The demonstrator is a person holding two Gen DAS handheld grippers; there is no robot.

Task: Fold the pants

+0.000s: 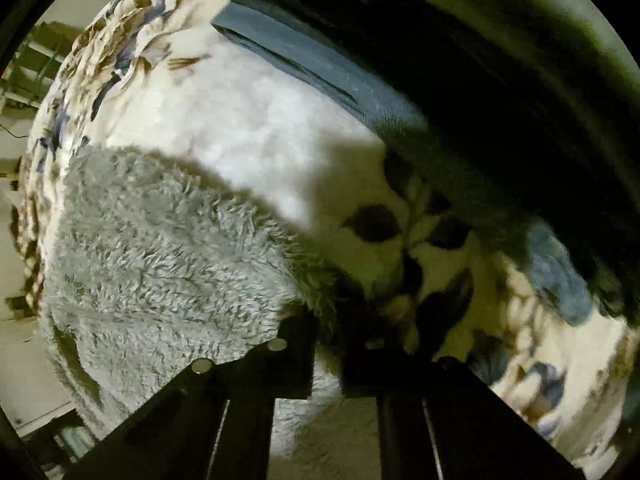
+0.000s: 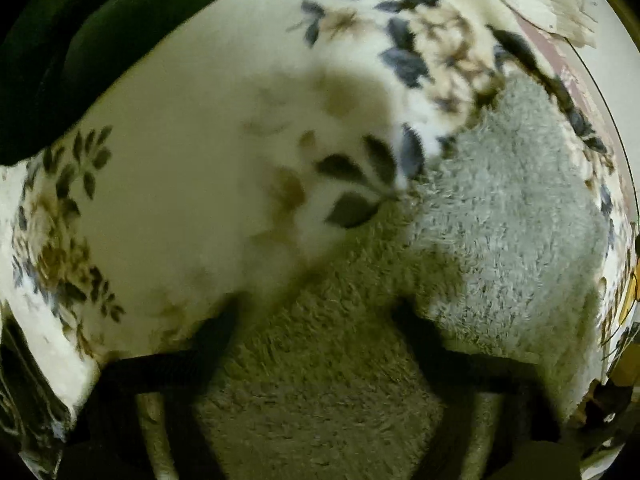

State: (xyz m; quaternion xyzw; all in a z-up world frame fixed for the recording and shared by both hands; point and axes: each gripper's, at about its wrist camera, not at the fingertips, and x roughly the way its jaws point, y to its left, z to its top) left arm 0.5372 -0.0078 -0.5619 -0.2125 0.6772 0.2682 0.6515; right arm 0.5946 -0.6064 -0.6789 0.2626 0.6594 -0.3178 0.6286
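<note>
The pants (image 1: 160,264) are grey and fluffy and lie on a white floral bedspread (image 1: 240,128). In the left wrist view they fill the lower left, and my left gripper (image 1: 328,332) has its black fingers close together with fluffy fabric pinched between them at the pants' edge. In the right wrist view the pants (image 2: 500,220) spread from bottom centre to the right. My right gripper (image 2: 316,320) has its fingers wide apart over the fluffy fabric, holding nothing.
A dark blue garment (image 1: 320,68) and a dark sleeve (image 1: 500,80) lie across the top right of the left view. A dark green cloth (image 2: 80,48) covers the upper left of the right view. The bedspread (image 2: 180,160) reaches the bed's edge at left.
</note>
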